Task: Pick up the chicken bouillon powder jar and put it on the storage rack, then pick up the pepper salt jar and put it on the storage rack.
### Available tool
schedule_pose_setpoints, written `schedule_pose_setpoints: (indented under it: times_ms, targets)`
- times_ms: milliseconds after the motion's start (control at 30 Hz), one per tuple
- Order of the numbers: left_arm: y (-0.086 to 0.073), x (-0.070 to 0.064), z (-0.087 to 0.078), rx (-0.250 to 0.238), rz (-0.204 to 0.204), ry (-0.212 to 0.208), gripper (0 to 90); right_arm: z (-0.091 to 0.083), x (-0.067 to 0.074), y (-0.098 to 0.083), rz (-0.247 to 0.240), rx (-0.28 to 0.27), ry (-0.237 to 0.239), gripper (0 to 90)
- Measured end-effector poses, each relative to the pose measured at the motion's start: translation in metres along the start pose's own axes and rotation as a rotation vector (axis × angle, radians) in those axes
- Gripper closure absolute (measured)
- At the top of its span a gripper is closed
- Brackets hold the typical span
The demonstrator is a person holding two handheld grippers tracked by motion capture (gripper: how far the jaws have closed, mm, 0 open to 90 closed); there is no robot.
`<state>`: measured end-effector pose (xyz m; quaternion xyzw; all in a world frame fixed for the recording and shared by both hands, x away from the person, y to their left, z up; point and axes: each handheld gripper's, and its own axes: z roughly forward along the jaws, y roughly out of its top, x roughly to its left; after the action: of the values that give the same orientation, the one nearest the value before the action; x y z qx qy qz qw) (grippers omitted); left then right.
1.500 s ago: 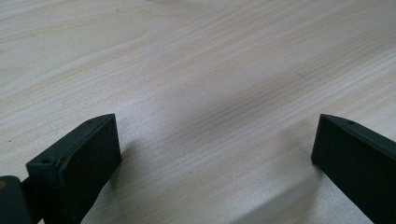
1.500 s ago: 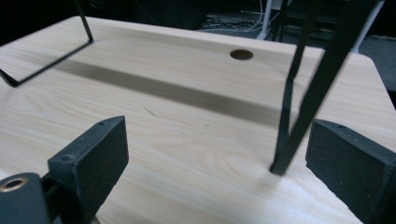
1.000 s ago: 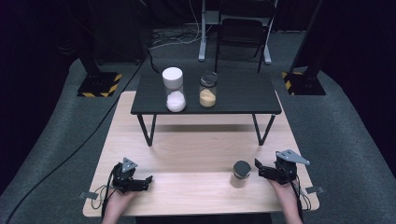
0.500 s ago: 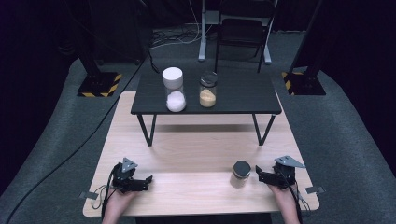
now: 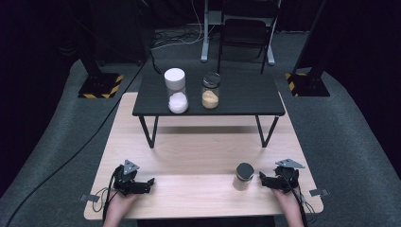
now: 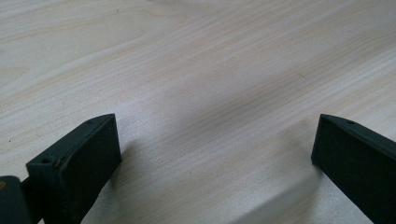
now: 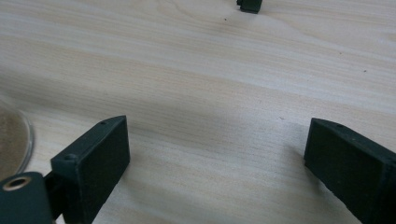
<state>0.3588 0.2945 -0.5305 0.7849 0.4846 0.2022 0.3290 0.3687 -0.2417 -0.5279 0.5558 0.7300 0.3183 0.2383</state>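
High view: the right tool [image 5: 263, 178] rests on the light wooden tabletop [image 5: 198, 156] just beside a small dark-lidded jar [image 5: 244, 176] that holds a brownish fill, with the jaws spread wide and nothing between them. The right gripper view confirms this: both jaws stand apart over bare wood, and the jar's glass wall [image 7: 14, 144] sits off to one side, outside the jaw gap. The left tool [image 5: 147, 184] lies near the front left of the tabletop, also released, its jaws over bare wood and well apart from the jar. Farther back, a low black table [image 5: 246, 101] carries a white-lidded jar [image 5: 176, 91] of white grains and a second jar [image 5: 210, 91] of tan grains. Judged from this layout, work on the small jar has not begun: it stands upright, lid on, ungrasped. Remaining is to line up the right tool, close on the jar and move it, probably toward the black table, though the destination cannot be read from these views.
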Motion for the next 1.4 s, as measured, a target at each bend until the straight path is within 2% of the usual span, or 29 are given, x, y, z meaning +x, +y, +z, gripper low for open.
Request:
schedule_pose_setpoints:
  times_ms: [733,867,1067,1400]
  targets:
    - [0.000,0.000,0.000,0.000,0.000,0.000,0.9,0.000,0.000,-0.001,-0.007,0.002,0.005,5.1]
    - [0.000,0.000,0.000,0.000,0.000,0.000,0.9,-0.002,-0.002,-0.001,0.014,-0.005,0.019,6.0]
    - [0.000,0.000,0.000,0.001,0.001,0.000,0.9,-0.011,-0.002,-0.001,0.034,-0.030,0.028,6.1]
    - [0.000,0.000,0.000,0.000,0.001,0.000,0.8,-0.034,0.006,-0.006,0.019,-0.070,0.051,6.2]
